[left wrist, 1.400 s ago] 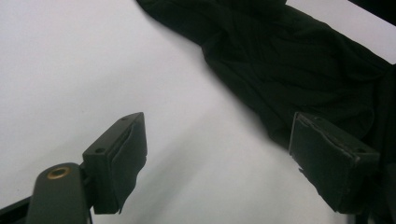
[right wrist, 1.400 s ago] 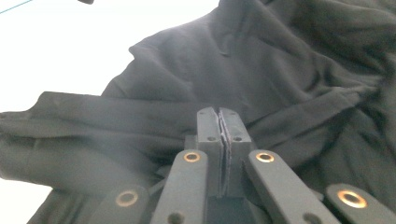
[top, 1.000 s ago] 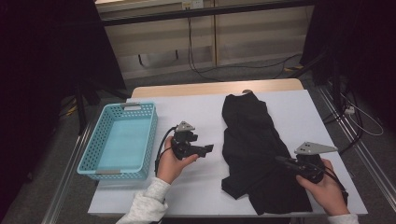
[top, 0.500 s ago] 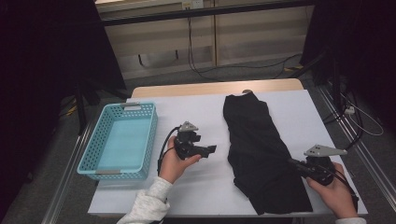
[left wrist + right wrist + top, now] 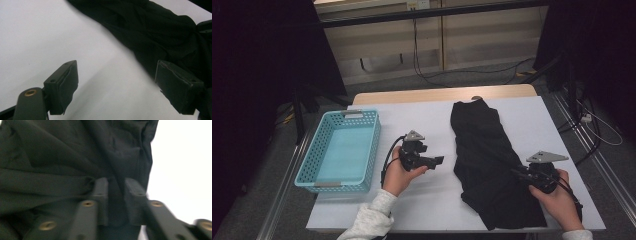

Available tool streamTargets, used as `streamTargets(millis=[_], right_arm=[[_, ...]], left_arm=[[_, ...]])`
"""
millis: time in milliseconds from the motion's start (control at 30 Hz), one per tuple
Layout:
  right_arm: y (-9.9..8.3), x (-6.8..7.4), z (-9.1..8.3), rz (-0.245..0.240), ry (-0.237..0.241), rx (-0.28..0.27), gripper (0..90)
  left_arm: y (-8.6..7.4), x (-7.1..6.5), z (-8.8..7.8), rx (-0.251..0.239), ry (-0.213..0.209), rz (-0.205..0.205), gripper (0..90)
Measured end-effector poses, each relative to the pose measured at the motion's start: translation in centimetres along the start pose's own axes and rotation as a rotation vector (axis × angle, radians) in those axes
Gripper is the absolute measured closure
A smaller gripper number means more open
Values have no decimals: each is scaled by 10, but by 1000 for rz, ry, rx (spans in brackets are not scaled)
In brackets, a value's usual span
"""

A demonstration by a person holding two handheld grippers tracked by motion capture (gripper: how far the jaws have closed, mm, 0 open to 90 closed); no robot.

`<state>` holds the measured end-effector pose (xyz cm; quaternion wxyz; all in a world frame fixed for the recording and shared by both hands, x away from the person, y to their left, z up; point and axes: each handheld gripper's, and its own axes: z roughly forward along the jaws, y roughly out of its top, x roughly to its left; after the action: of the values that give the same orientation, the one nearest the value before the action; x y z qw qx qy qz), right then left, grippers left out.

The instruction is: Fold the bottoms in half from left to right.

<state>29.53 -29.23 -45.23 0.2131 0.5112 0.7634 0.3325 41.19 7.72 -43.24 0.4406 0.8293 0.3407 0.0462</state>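
A black garment (image 5: 484,150) lies lengthwise on the white table (image 5: 412,120), right of centre. My right gripper (image 5: 518,173) rests on its lower right part, pointing left. In the right gripper view the jaws (image 5: 116,181) have just been opening; a narrow gap stands between them with dark cloth (image 5: 50,157) lying in it, no longer pinched. My left gripper (image 5: 439,161) hovers over bare table just left of the garment, pointing at it. Its jaws (image 5: 117,67) stand wide apart with nothing between them, and the garment's edge (image 5: 150,27) lies ahead of them.
A light blue plastic basket (image 5: 307,170) sits at the table's left side, with nothing in it. Bare table surface stretches between the basket and the garment. Cables run across the floor behind the table, and metal rails flank both sides.
The garment's lower end was drawn toward the front right and now lies straighter. The right jaws, shut on the cloth before, have parted. The left gripper has hardly moved.
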Motion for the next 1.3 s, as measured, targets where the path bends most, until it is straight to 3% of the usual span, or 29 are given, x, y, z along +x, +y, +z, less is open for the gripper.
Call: streamTargets(millis=[233, 367, 567, 700, 733, 867, 1000, 1067, 1100, 1300], right_arm=[[3, 12, -19, 27, 14, -61, 402], [-2, 15, -26, 52, 22, -66, 399], [-7, 21, -37, 64, 16, -79, 427], [-13, 30, -39, 70, 53, -61, 497], [-14, 33, -38, 59, 76, -57, 512], [-7, 47, -21, 13, 92, -24, 527], [-2, 52, -5, -26, 103, 13, 830], [-2, 52, -1, -41, 117, 30, 900], [-3, 52, -1, -44, 120, 37, 900], [-3, 42, -17, -32, 108, 11, 900]], left_arm=[[2, 2, -1, 9, -11, 6, 183], [3, 5, -1, -1, -1, 6, 181], [7, 4, 4, 3, -24, 10, 181], [8, 0, 8, 4, -40, 18, 180], [8, -1, 8, 4, -43, 19, 181], [8, -4, 9, 4, -42, 30, 180], [8, -5, 8, 5, -37, 31, 181], [8, -4, 8, 4, -40, 32, 181], [8, -5, 7, -1, -24, 24, 181], [6, -1, 3, 4, -34, 22, 181]])
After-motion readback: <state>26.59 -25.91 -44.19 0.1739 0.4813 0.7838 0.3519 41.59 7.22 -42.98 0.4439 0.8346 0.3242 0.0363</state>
